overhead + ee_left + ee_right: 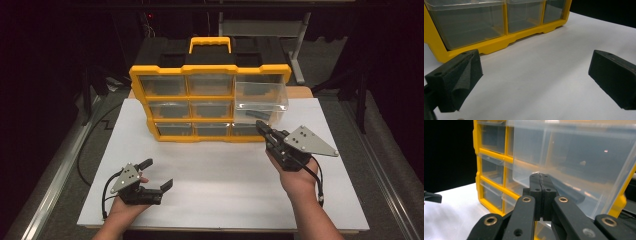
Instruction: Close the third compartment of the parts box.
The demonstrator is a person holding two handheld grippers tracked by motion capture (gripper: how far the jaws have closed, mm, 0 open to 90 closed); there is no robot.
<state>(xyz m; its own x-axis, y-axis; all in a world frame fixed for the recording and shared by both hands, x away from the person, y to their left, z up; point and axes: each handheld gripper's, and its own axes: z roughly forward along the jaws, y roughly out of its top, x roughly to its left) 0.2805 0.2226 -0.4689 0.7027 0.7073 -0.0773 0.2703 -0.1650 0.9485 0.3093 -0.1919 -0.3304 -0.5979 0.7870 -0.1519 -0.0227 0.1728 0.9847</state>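
The white-topped desk (220,170) carried a yellow-framed plastic organiser cabinet (210,102) with three rows of clear drawers and a black-and-yellow carry handle on top. One drawer, the clear plastic one at the top right (261,102), stood pulled well out of its bay and hung over the desk; the others sat flush in the frame. It looked empty, though its far end was hard to read. The right tool (262,126), jaws pressed fully together and gripping nothing, had its tip at the lower front edge of that drawer (574,160); whether it touched could not be told. The left tool (159,174), jaws spread wide and empty, rested near the desk's front left, well apart from the cabinet. By this reading, the drawer was out and had yet to be pushed home or drawn free.
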